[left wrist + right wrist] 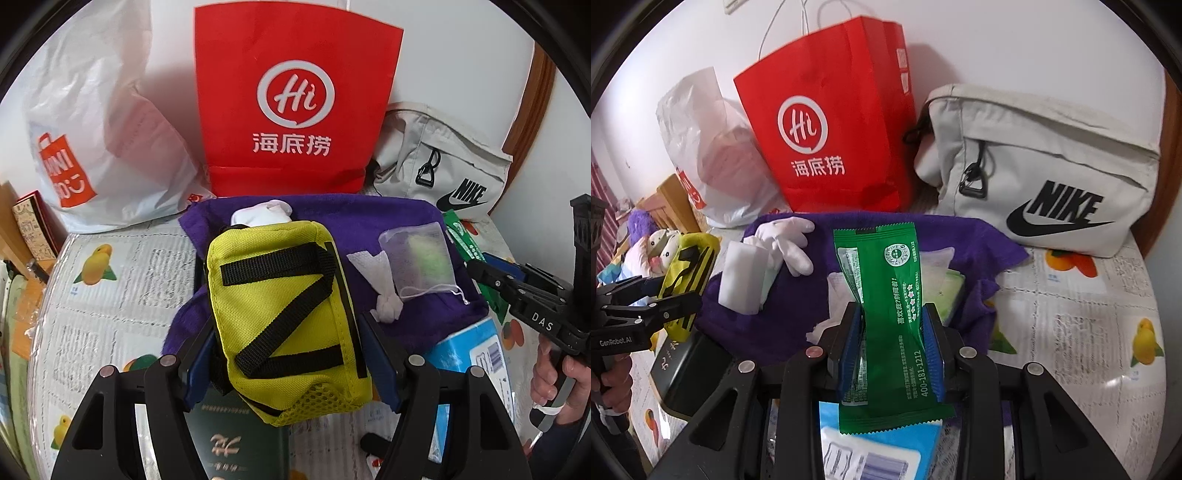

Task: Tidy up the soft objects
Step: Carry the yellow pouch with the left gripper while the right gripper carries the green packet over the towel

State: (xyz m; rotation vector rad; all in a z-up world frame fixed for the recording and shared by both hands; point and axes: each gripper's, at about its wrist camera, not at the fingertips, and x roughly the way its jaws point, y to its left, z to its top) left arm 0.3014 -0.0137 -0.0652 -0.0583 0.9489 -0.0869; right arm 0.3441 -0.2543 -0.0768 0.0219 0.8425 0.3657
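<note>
Above purple towel (369, 214): left tongs (286, 354) pinch yellow black-strapped pouch (284, 306); right tongs (892, 347) pinch crinkled green packet (890, 295).

We list the pouch (284, 317): yellow-green, with black webbing straps in a Z and yellow mesh at one end. We list the sachet (890, 314): green, white print. Towel (369, 218): purple. Paper bag (291, 103): red, white round logo and white characters. Sling bag (1045, 177): pale grey, black lettering and swoosh. Plastic bag (96, 147): white, orange logo. Counter (110, 295) cover: white, newsprint pattern with yellow and orange fruit. Fingers (932, 354): black with blue pads.
</note>
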